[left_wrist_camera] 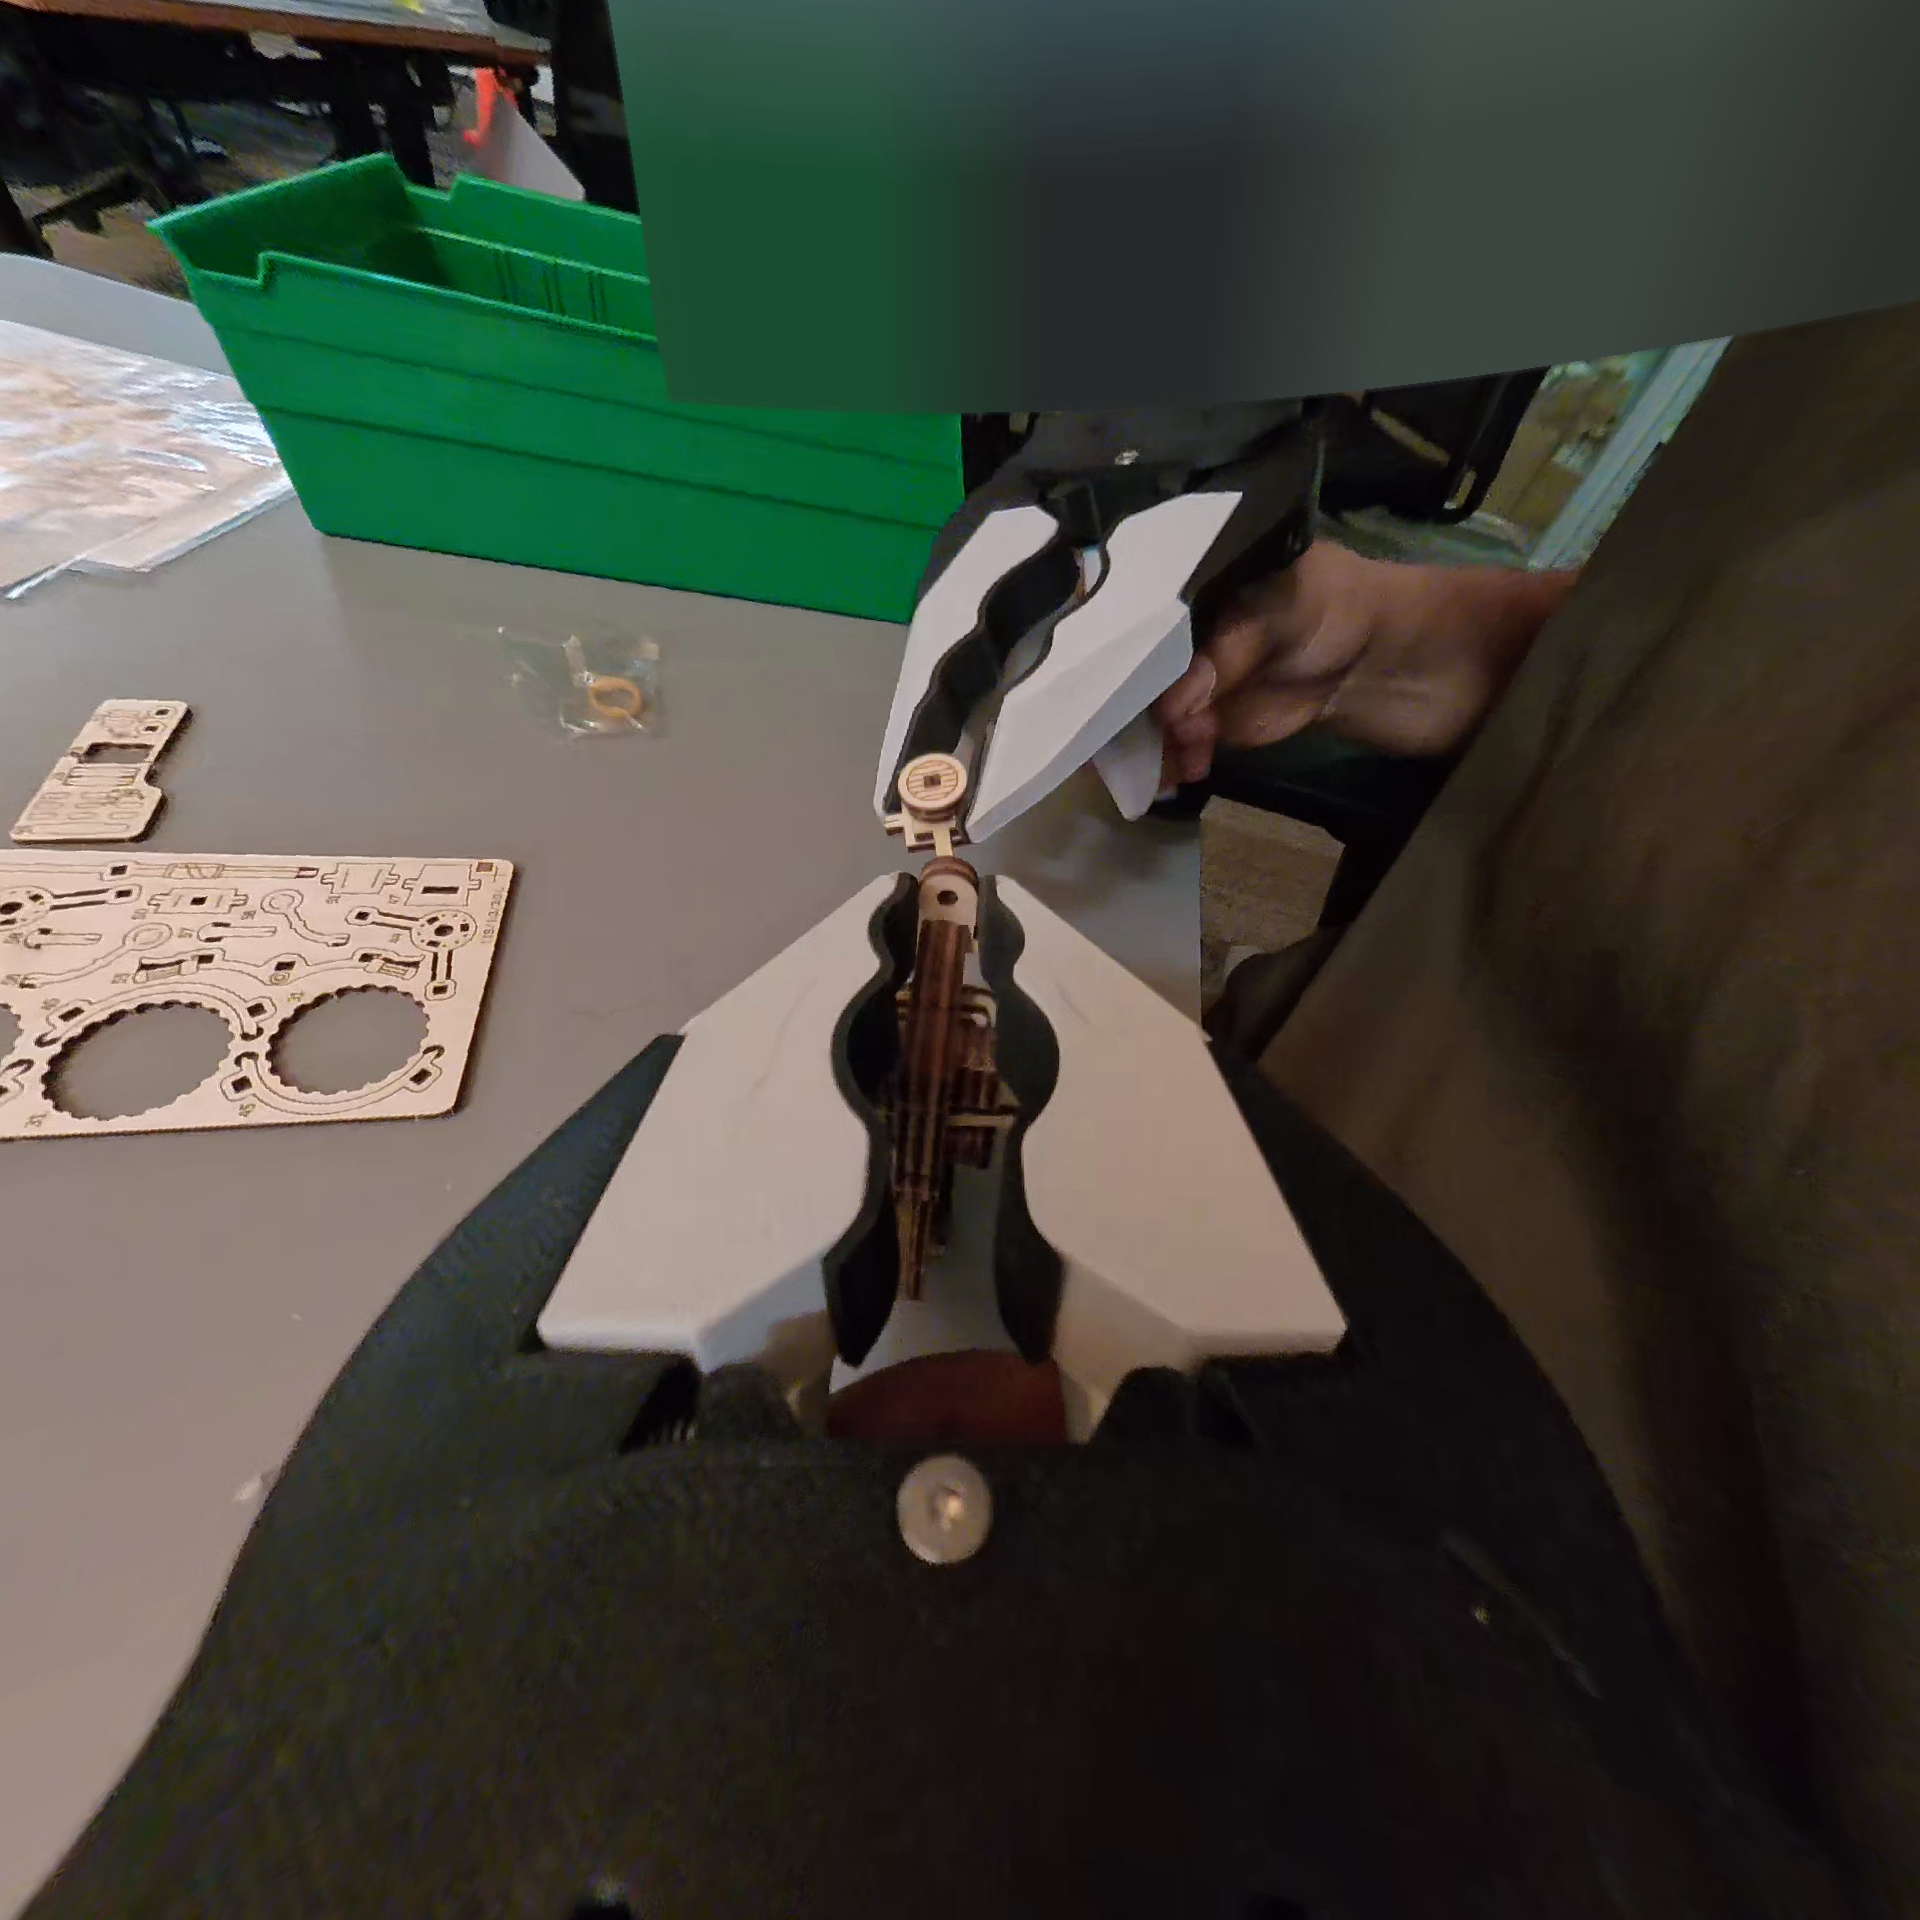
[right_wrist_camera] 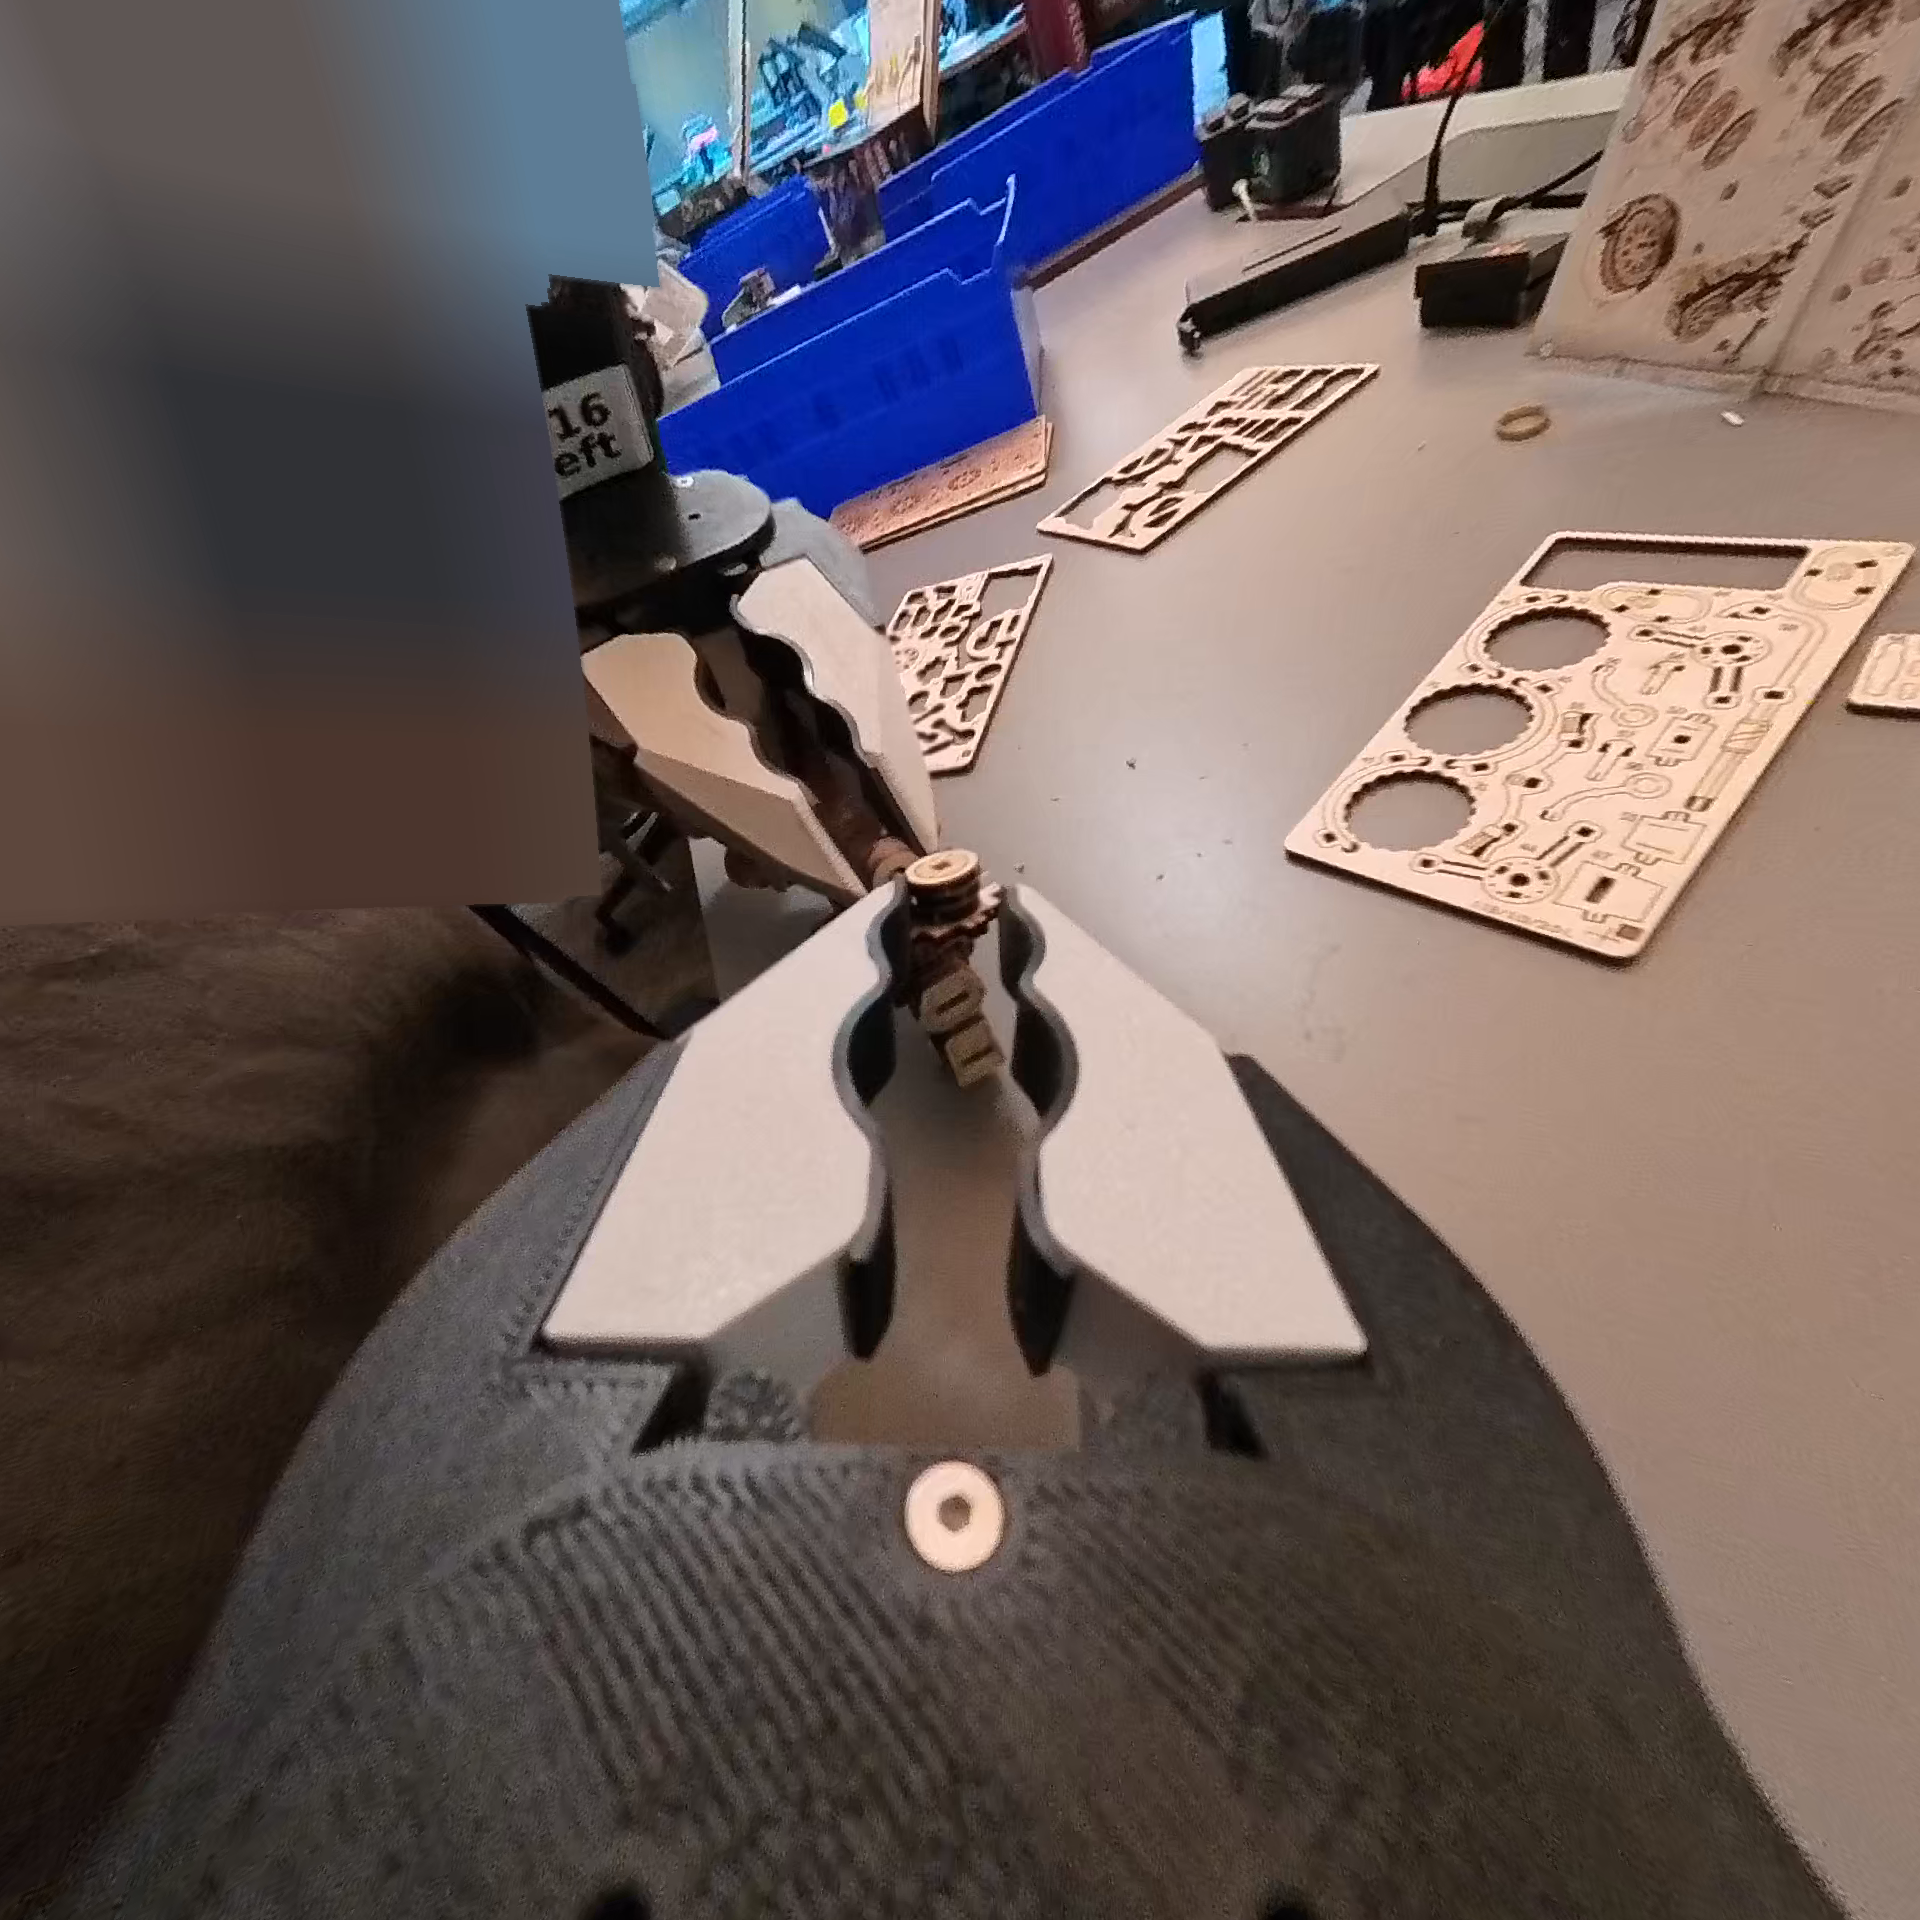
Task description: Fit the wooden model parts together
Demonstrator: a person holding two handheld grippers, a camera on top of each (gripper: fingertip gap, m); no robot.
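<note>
My left gripper (left_wrist_camera: pixel 943 885) is shut on a layered brown wooden assembly (left_wrist_camera: pixel 940 1049) whose pale tip with a hole sticks out past the fingertips. My right gripper (right_wrist_camera: pixel 943 896) is shut on a small wooden piece with a round cap (right_wrist_camera: pixel 945 940). In the left wrist view the right gripper (left_wrist_camera: pixel 928 821) comes in from above, its round-capped piece (left_wrist_camera: pixel 932 784) almost touching the tip of the assembly. In the right wrist view the left gripper (right_wrist_camera: pixel 883 852) points in from the left, tip to tip with mine. Both are held above the grey table (left_wrist_camera: pixel 312 644).
A laser-cut wooden sheet with round holes (left_wrist_camera: pixel 229 987) lies on the table, also in the right wrist view (right_wrist_camera: pixel 1600 748). A small wooden plate (left_wrist_camera: pixel 104 771), a plastic bag with a ring (left_wrist_camera: pixel 592 681), a green bin (left_wrist_camera: pixel 540 384), blue bins (right_wrist_camera: pixel 883 343) and more sheets (right_wrist_camera: pixel 1205 452) lie around. A person's hand (left_wrist_camera: pixel 1340 655) holds the right gripper.
</note>
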